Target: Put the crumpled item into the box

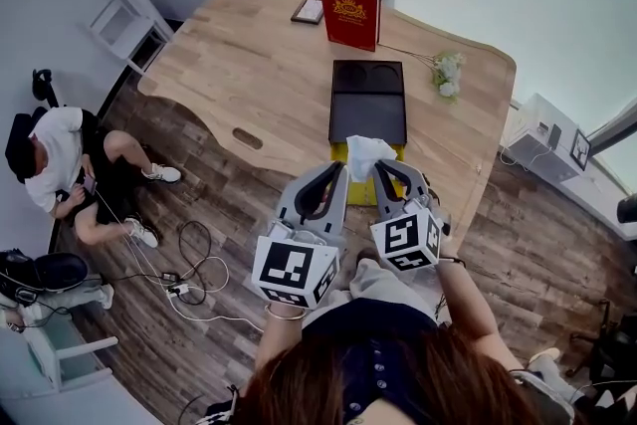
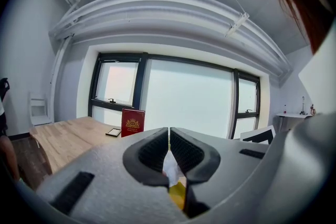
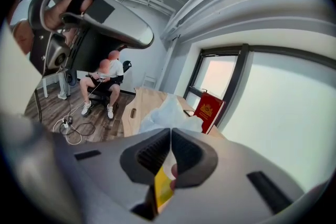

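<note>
Head view: crumpled tissue (image 1: 366,154) sits at the tips of both tools, between the left hand-held gripper (image 1: 340,170) and the right hand-held gripper (image 1: 381,166), leaning toward the right one. A yellow box (image 1: 360,191) is right under the tissue at the near edge of the worktop (image 1: 259,75). A black box (image 1: 367,105) lies just ahead of both tips, long axis running away from them. Can't tell which box is meant. The tissue is a lump with no clear long axis.

Left gripper view: left hand-held gripper (image 2: 168,129) has its jaws together at the tips. A white sliver of tissue (image 2: 171,168) shows in the gap below the tips, with the yellow box (image 2: 178,194) under it. Nothing is plainly pinched.

Right gripper view: right hand-held gripper (image 3: 170,130) has its jaws closed. The tissue (image 3: 168,113) bulges out just past the tips, up and left, so it's likely clamped on an edge of it. The yellow box (image 3: 163,186) is seen through the gap below.

Judgement: the right tool is the nearer one and is probably carrying. The drop is either straight down or a short push forward.
</note>
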`<state>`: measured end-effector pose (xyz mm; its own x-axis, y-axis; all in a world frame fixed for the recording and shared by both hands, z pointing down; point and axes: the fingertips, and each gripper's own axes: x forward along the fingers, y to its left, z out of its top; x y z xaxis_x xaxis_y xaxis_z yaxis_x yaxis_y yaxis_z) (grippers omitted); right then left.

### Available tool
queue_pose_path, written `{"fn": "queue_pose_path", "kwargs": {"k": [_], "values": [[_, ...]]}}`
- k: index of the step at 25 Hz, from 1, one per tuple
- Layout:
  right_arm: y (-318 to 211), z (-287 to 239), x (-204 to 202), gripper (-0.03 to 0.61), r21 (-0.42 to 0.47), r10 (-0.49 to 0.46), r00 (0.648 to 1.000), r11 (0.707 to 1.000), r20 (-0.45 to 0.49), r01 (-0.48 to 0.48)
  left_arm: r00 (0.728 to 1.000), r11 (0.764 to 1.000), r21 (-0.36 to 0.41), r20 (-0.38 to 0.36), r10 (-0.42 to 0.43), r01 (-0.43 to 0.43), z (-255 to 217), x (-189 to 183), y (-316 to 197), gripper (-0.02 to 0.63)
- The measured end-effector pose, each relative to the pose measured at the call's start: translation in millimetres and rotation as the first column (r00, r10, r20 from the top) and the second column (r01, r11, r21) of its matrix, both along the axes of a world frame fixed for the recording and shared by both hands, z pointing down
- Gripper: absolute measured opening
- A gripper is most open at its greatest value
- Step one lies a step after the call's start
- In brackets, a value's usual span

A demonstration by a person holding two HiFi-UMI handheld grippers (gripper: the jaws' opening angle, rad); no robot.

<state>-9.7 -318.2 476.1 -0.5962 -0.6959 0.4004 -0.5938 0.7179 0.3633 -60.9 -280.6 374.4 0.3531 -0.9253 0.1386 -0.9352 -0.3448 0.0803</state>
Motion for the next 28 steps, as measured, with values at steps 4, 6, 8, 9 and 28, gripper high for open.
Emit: {"fn": "queue_pose_path", "kwargs": {"k": [4, 6, 8, 9, 28], "values": [[-5.6, 15.4, -5.3, 0.029, -0.027, -0.018, 0.999, 0.999, -0.029, 0.017, 1.0, 1.0, -0.01, -0.005, -0.01, 0.01, 2.3, -4.9, -4.3, 0.032], [-8.3, 23.0, -7.3, 0.029, -0.04, -0.025, 0.999, 0.999, -0.042, 0.023, 1.0, 1.0, -0.014, -0.006, -0.015, 0.015, 3.0, -7.1, -6.3, 0.032], [-10.6, 30.6, -9.3, 0.028, -0.048, -0.034, 0.998, 0.998, -0.058, 0.031, 1.0, 1.0, -0.017, -0.006, -0.02, 0.02, 3.9, -9.1, -7.9, 0.032], [-11.4, 34.6, -10.2, 0.029, -0.052, -0.039, 0.997, 0.998, -0.067, 0.036, 1.0, 1.0, -0.02, -0.006, -0.022, 0.022, 4.6, -10.1, -8.4, 0.032], [-23.0, 112.1, -17.6, 0.029, -0.154, -0.112, 0.971, 0.985, -0.212, 0.08, 0.998, 0.995, -0.066, -0.008, -0.069, 0.069, 21.3, -29.9, -10.5, 0.032]]}}
